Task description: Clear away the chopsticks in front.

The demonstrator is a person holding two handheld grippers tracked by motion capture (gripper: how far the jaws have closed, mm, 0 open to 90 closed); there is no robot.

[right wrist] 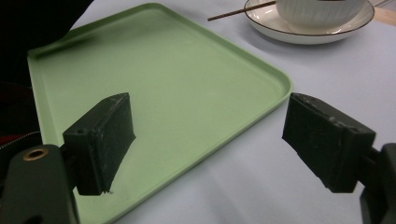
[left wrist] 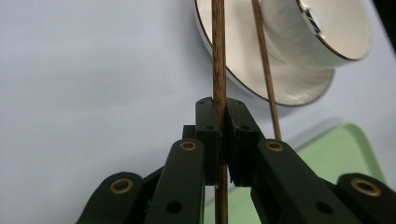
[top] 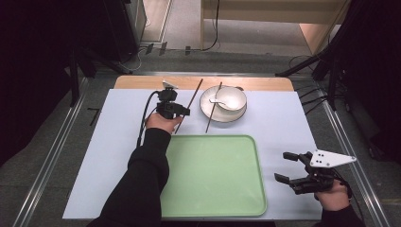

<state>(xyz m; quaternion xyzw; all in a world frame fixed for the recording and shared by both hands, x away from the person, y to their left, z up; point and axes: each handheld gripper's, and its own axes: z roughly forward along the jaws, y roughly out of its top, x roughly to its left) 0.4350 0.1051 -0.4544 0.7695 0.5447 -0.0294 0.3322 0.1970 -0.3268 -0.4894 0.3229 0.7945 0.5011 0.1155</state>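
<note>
Firmly clamped in the left gripper (left wrist: 223, 116): one wooden chopstick (left wrist: 218, 56), pinched between closed jaws, running on ahead past the plate (left wrist: 243, 79) and bowl (left wrist: 322, 32). Just beside it, on the far side of the jaws, a second chopstick (left wrist: 267, 70), leaning against the plate rim. Close below the grip, the green tray (top: 213, 175) on the bench (top: 283, 118). Well apart, the right gripper (right wrist: 208, 140), jaws spread wide with nothing between them, poised over the tray corner.
</note>
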